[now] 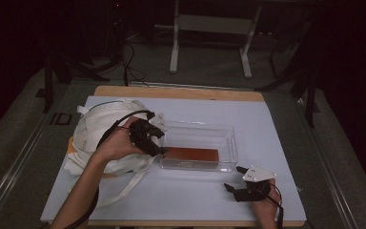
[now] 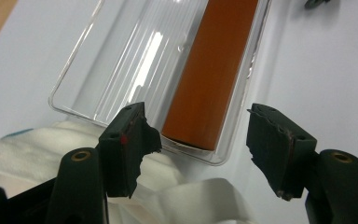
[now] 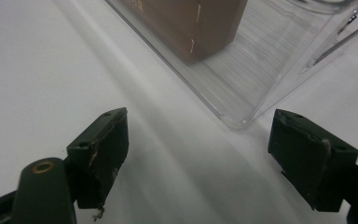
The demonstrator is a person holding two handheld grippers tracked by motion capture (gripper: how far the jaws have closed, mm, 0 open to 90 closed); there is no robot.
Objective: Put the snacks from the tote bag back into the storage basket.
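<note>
A clear plastic tray (image 1: 228, 143) sits mid-table with a long brown box (image 1: 190, 154) lying along its near side. In the left gripper view the brown box (image 2: 214, 70) lies in the tray (image 2: 88, 60) just beyond my jaws. My left gripper (image 1: 158, 145) hovers at the tray's left end, over a white cloth bag (image 1: 95, 129); the left gripper (image 2: 198, 144) is open with nothing between its pads. My right gripper (image 1: 232, 179) rests near the table's front right, open and empty. In its own view the right gripper (image 3: 198, 158) faces the tray corner (image 3: 235, 119) and the box end (image 3: 191, 23).
White paper (image 1: 276, 138) covers the wooden tabletop. The cloth bag's strap (image 1: 124, 191) trails toward the front edge. A white-legged frame (image 1: 209, 43) stands on the floor beyond the table.
</note>
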